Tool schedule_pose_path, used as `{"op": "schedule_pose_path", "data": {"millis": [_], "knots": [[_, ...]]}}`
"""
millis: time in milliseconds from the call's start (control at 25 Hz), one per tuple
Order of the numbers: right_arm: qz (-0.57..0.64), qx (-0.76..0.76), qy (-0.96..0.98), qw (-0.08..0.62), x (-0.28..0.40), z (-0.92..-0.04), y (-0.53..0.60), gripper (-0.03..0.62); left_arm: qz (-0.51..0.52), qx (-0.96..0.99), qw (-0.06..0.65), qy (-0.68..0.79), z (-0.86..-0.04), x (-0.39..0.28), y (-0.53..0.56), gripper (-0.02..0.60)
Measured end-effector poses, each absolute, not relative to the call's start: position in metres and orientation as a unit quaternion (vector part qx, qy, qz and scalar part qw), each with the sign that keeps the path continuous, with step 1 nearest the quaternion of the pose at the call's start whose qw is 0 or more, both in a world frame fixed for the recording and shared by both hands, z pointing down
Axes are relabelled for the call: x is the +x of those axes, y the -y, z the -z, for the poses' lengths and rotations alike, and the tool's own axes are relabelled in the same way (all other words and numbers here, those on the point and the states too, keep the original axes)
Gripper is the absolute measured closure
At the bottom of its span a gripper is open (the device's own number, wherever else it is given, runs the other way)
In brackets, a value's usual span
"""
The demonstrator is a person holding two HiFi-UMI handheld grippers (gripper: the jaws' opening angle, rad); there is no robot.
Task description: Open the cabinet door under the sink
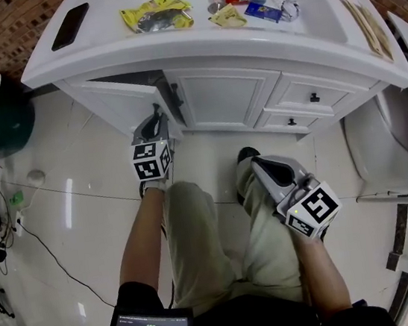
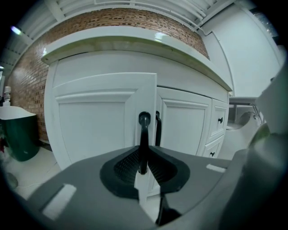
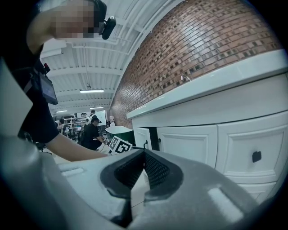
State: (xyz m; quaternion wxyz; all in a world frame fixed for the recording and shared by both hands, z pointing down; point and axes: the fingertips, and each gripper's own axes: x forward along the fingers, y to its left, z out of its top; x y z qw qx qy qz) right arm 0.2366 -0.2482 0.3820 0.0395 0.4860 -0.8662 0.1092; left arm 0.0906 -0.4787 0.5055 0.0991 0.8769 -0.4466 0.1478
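My left hand-held gripper (image 2: 144,153) clamps the handle (image 2: 144,129) of the ajar cabinet door (image 2: 95,128); my right hand-held gripper (image 3: 143,155) is closed, empty.

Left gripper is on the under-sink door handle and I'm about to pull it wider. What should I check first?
1. Grip: the left gripper is shut on the black handle, with a pad on each side: ok.
2. Latch: the left door already stands out from the neighbouring door: ok.
3. The second handle lies outside the jaws: ok.
4. The right gripper is shut, empty and off the cabinet: ok.
5. Swing room: the person's legs are close in front of the door: cannot tell.
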Motion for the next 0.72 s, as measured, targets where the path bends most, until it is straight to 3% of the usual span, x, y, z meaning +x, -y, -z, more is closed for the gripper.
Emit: {"op": "schedule_pose_path", "data": {"millis": [720], "knots": [[-0.100, 0.425, 0.897, 0.063, 0.134, -0.393, 0.272, 0.602, -0.175, 0.896, 0.084, 0.399, -0.509, 0.041, 0.428, 0.518]]}}
